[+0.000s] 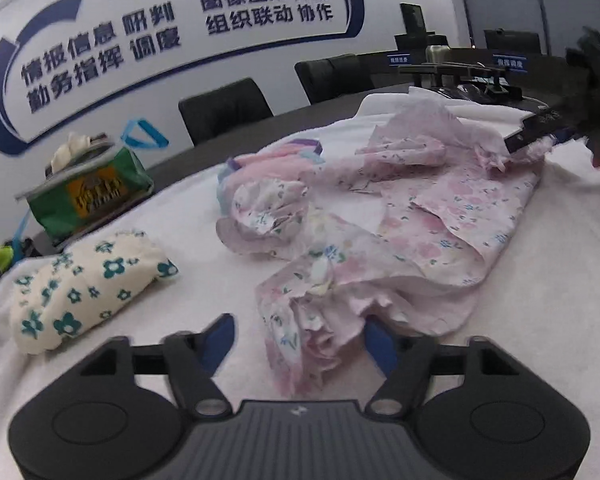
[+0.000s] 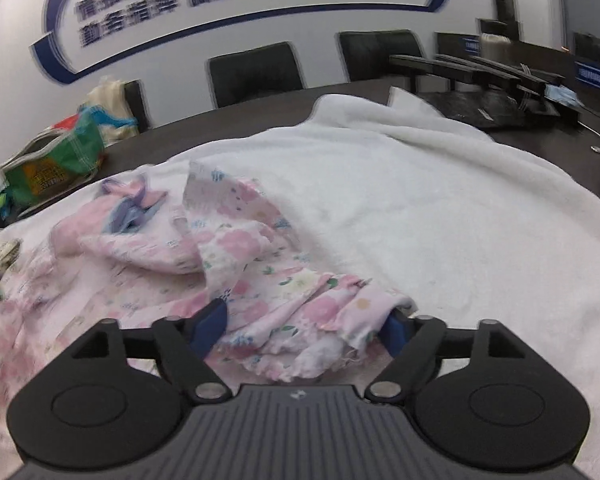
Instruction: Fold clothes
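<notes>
Left gripper [image 1: 300, 340] low and level over the white fleecy blanket [image 1: 228, 280], blue-padded fingers spread wide, bunched hem of the pink floral garment [image 1: 400, 232] lying loose between them, not clamped. Right gripper [image 2: 306, 328] likewise low, jaws parted around a crumpled ruffled edge of the same thin, wrinkled cloth [image 2: 236, 264]; firmly pinched or not, cannot tell. Garment sprawled mid-blanket, well apart from the folded cream piece with teal flowers [image 1: 84, 288] and green woven bag [image 1: 88, 188].

Floral garment [image 1: 400, 224] on the towel [image 2: 440, 208], folded bundle [image 1: 84, 288] to its left, bag [image 1: 88, 196] behind.
</notes>
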